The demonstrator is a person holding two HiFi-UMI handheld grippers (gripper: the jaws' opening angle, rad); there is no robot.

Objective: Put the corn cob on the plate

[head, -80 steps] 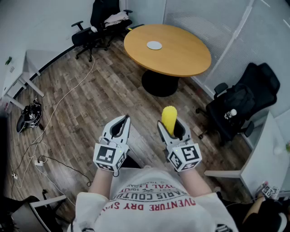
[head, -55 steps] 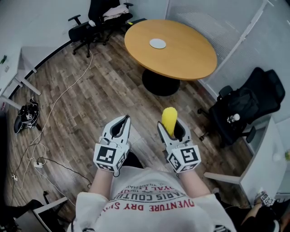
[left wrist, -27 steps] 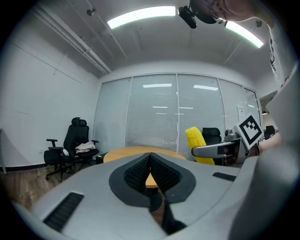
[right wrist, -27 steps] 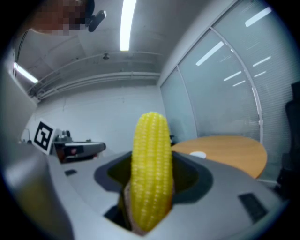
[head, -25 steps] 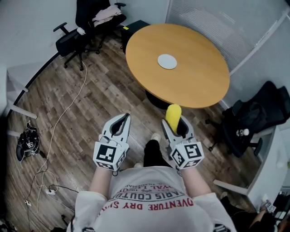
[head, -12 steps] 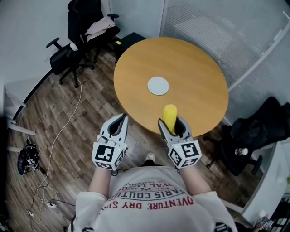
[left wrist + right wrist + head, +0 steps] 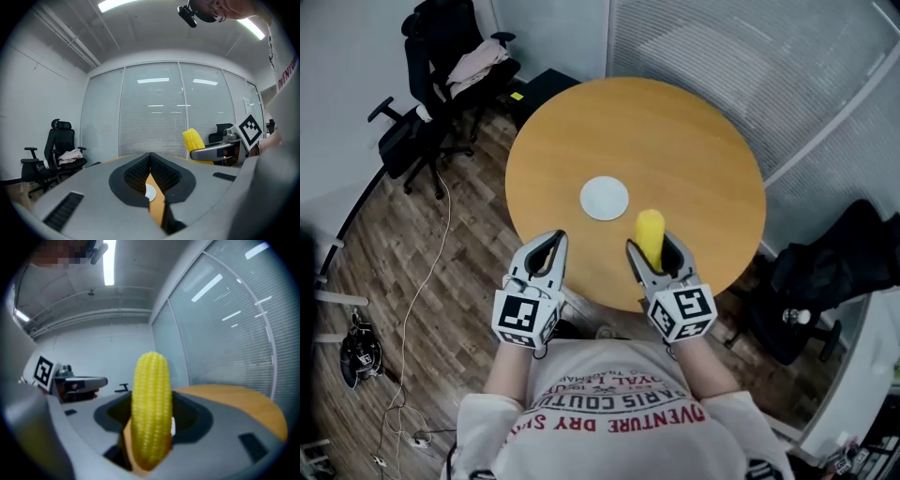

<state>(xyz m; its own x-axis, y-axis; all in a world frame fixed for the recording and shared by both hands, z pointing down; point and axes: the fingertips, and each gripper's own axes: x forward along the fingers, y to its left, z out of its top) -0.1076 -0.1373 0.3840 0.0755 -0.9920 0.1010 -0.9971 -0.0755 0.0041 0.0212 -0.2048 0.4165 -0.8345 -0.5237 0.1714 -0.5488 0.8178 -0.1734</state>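
Note:
The yellow corn cob (image 7: pixel 650 234) stands upright in my right gripper (image 7: pixel 652 247), which is shut on it; the cob (image 7: pixel 151 408) fills the middle of the right gripper view. The small white plate (image 7: pixel 605 199) lies near the middle of the round wooden table (image 7: pixel 694 150), just ahead and left of the cob. My left gripper (image 7: pixel 551 242) hovers over the table's near edge, shut and empty. In the left gripper view a sliver of the plate (image 7: pixel 150 191) shows between the closed jaws, and the corn cob (image 7: pixel 194 139) is at the right.
A black office chair (image 7: pixel 441 56) with clothes on it stands at the far left. Another black chair (image 7: pixel 839 272) is at the right. Glass walls with blinds (image 7: pixel 750 56) run behind the table. Cables (image 7: pixel 412 309) trail over the wooden floor at the left.
The view has closed in on the round table: it was far ahead, now both grippers hang over its near edge. The right gripper still holds the cob upright.

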